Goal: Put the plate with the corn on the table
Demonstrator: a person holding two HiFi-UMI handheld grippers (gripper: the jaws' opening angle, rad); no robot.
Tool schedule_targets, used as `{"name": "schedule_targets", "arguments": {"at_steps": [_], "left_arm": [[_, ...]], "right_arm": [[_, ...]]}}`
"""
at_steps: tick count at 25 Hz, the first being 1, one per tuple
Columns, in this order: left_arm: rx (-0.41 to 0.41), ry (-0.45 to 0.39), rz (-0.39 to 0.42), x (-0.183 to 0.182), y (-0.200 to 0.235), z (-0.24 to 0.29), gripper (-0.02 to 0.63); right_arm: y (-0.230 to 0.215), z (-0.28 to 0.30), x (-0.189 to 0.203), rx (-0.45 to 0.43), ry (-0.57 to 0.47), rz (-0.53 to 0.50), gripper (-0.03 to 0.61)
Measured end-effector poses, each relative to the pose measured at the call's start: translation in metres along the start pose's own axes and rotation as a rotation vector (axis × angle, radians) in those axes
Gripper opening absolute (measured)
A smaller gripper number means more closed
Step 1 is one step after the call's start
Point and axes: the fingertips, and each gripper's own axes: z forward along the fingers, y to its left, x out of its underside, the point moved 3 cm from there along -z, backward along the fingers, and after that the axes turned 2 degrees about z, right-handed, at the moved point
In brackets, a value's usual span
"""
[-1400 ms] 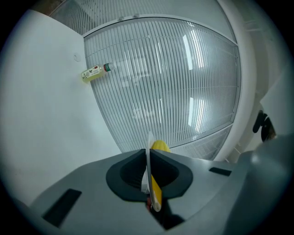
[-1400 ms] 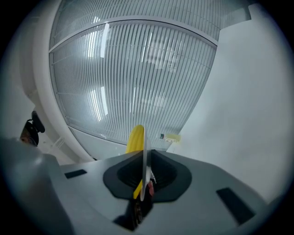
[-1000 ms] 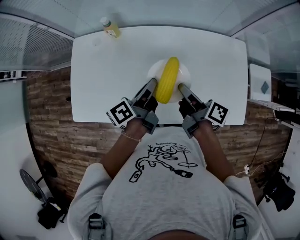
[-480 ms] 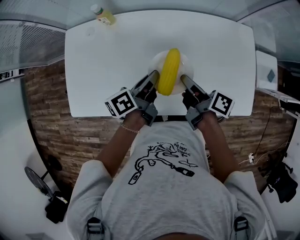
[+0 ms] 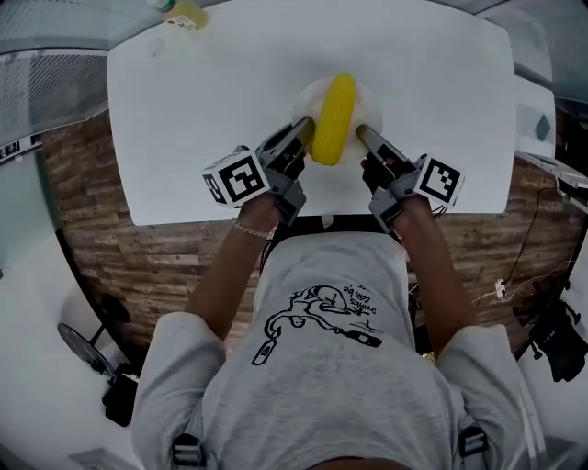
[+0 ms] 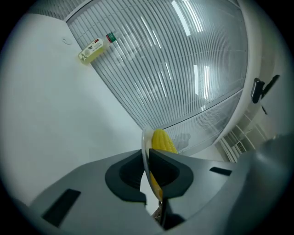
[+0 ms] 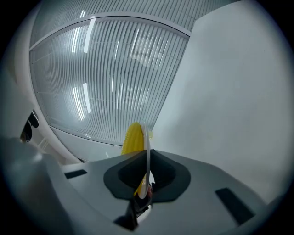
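Got white table [image 5: 202,110] filling more of head view than 1 s ago, far edge shoved toward frame top. Reads as head leaning in, not load travelling across the surface. Got plate [image 5: 367,106] roughly mid-table, somewhat nearer the person's edge, approx same spot on the top as in both earlier frames. Can't confirm contact w/ surface from any view; judging it down or nearly down. Seeing corn [image 5: 335,115] lengthwise over plate centre, pointing away from the person, no roll or shift vs before. Seeing left gripper [image 5: 301,133] on plate's left rim, jaws just starting to open after sitting tight 0.5 s ago, thin rim between the pads and apparently touching them. Seeing right gripper [image 5: 367,139] on the opposite rim, clamped on it, no change over the last sec. Taking that as placement prob done and release beginning left-first; task nearly complete. Next: let right go too, then back both out straight w/o dragging the rim. Risk: plate skating or tipping on the smooth top w/ only 1 side held, corn rolling off. Noting bottle [image 5: 182,13] at far-left corner, well apart, not in play.
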Motion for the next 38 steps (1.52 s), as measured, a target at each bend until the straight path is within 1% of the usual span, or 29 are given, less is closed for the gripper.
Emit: {"name": "schedule_targets", "arguments": {"at_steps": [5, 9, 13, 19, 24, 27, 32, 38], "left_arm": [[-0.009, 0.049, 0.014, 0.013, 0.015, 0.009, 0.040], [-0.039, 0.097, 0.039, 0.019, 0.035, 0.019, 0.044], [-0.058, 0.120, 0.020, 0.024, 0.059, 0.031, 0.046], [-0.104, 0.163, 0.008, 0.031, 0.090, 0.043, 0.052], [-0.136, 0.198, 0.045, 0.034, 0.097, 0.047, 0.054], [-0.147, 0.211, 0.052, 0.034, 0.099, 0.049, 0.054], [-0.157, 0.236, 0.046, 0.036, 0.100, 0.050, 0.055], [-0.209, 0.291, 0.019, 0.040, 0.104, 0.051, 0.066]], "right_arm": [[-0.023, 0.000, 0.002, 0.015, 0.005, 0.012, 0.023], [-0.047, 0.008, 0.001, 0.045, 0.017, 0.029, 0.025], [-0.070, 0.022, -0.003, 0.049, 0.032, 0.039, 0.025], [-0.103, 0.037, -0.005, 0.093, 0.051, 0.052, 0.026], [-0.114, 0.039, -0.001, 0.108, 0.053, 0.072, 0.028], [-0.117, 0.040, -0.001, 0.117, 0.054, 0.074, 0.029], [-0.119, 0.039, -0.002, 0.116, 0.051, 0.072, 0.029], [-0.119, 0.039, -0.002, 0.135, 0.054, 0.089, 0.031]]}}
